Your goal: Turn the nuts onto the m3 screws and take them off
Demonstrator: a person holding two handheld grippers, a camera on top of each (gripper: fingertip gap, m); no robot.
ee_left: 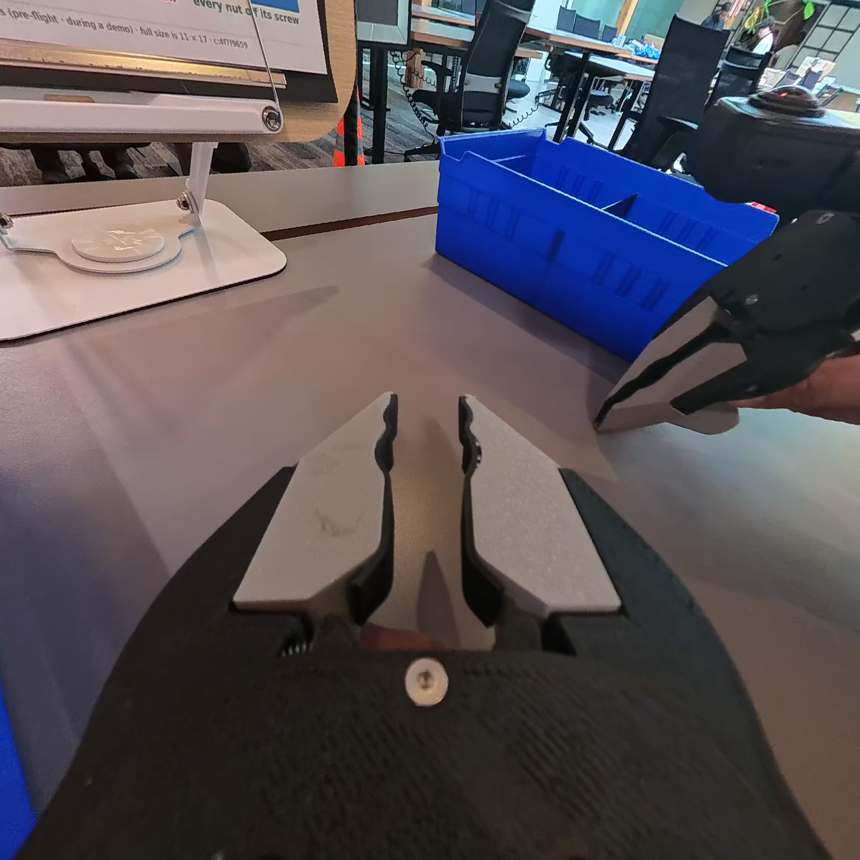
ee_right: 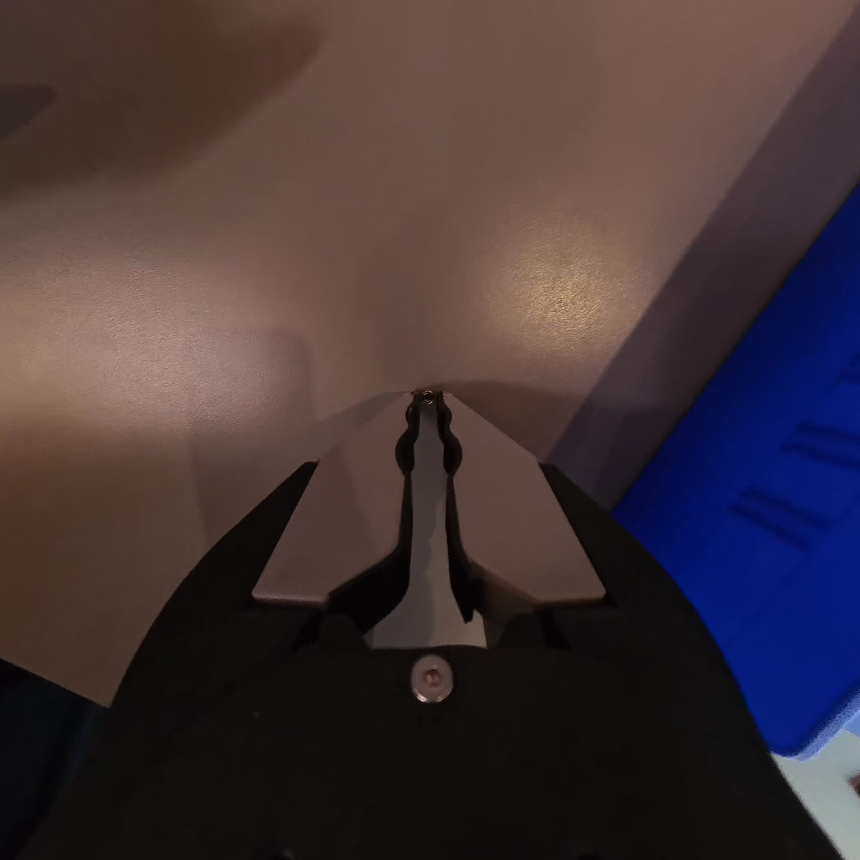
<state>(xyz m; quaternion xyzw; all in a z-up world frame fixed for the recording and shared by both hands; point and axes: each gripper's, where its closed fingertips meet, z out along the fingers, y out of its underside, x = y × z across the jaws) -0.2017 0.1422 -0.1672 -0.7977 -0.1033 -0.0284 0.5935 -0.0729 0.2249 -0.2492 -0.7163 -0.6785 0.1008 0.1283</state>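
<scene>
- Left gripper [ee_left: 428, 400] hovers low over the table [ee_left: 325, 363], jaws narrowly apart, empty.
- Right gripper [ee_right: 429, 395] is tipped down onto the table, nearly closed on a tiny metal part [ee_right: 428, 395], likely a nut; too small to be sure.
- To lift cleanly, squeeze gently and rise straight, or it may flick away.
- Blue bin [ee_left: 572, 232] stands toward the far edge; contents hidden.

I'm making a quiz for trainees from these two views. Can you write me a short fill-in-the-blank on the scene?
1. The bin beside the right tongs is coloured ____.
2. The left tongs are ____, holding nothing.
3. The right tongs' tips are pinched on a tiny metal part down against the ____.
4. The white stand sits on the ____ side of the left wrist view.

Missing words: blue; open; table; left
</scene>
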